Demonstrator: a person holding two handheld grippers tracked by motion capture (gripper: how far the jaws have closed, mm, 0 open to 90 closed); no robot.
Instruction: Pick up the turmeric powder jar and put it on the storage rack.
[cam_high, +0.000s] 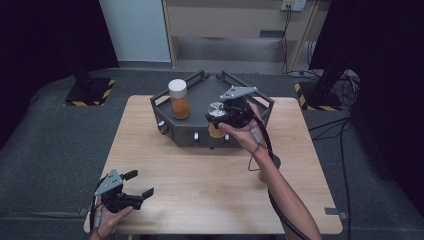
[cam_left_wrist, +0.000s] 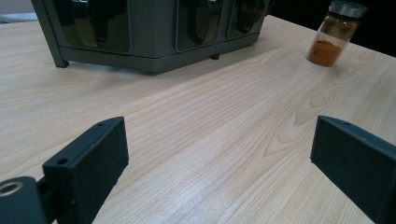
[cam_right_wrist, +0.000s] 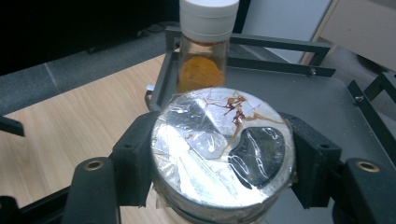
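The right tongs (cam_high: 223, 116) hide most of the foil-topped jar (cam_right_wrist: 223, 147), whose contents cannot be told

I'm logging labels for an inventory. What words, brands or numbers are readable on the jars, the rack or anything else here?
None are readable.
White-capped jar: no label shows, just orange powder.
Jar in the right gripper: torn foil seal with brown stains, no print.
Jar on the table: bare glass, no label.
Rack: plain dark metal.
Yellow-black floor stripes: hazard marking, no words.
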